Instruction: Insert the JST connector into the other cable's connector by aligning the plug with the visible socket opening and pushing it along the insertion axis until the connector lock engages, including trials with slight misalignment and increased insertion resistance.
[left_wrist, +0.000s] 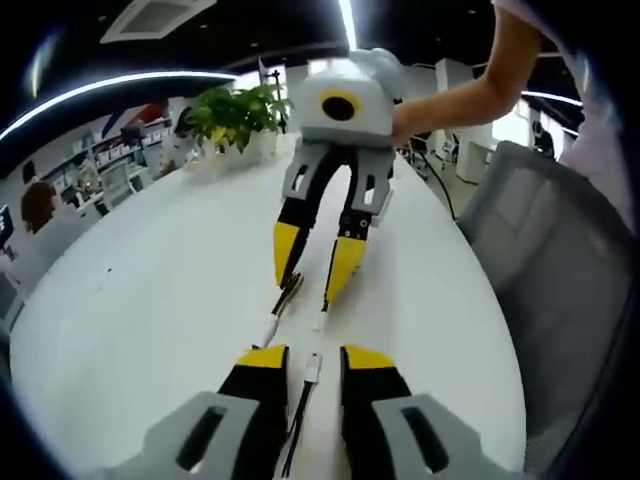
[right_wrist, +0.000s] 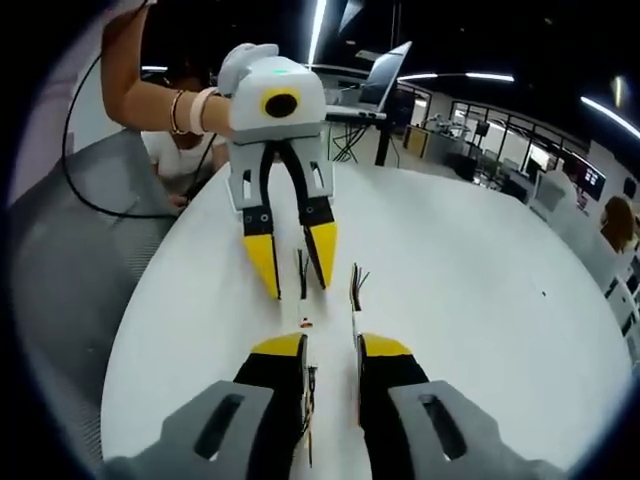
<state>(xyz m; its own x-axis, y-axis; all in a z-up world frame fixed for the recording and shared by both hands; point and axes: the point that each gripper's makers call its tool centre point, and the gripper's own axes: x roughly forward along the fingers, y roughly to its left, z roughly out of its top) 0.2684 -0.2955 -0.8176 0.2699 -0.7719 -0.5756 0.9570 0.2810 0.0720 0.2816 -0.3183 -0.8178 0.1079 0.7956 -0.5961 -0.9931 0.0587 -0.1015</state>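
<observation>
In the left gripper view, the left gripper has its fingers apart over the white surface, a white-tipped cable lying between them. In the right gripper view, the right gripper likewise has its fingers apart around a cable.

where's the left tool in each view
Left gripper view: the left tool rises from the bottom centre, its yellow-tipped jaws either side of a cable with a white connector.
Right gripper view: the left tool is upper centre-left, pointing down toward the camera, with a person's hand behind it.
Shared landmark: the white table under both tools.
</observation>
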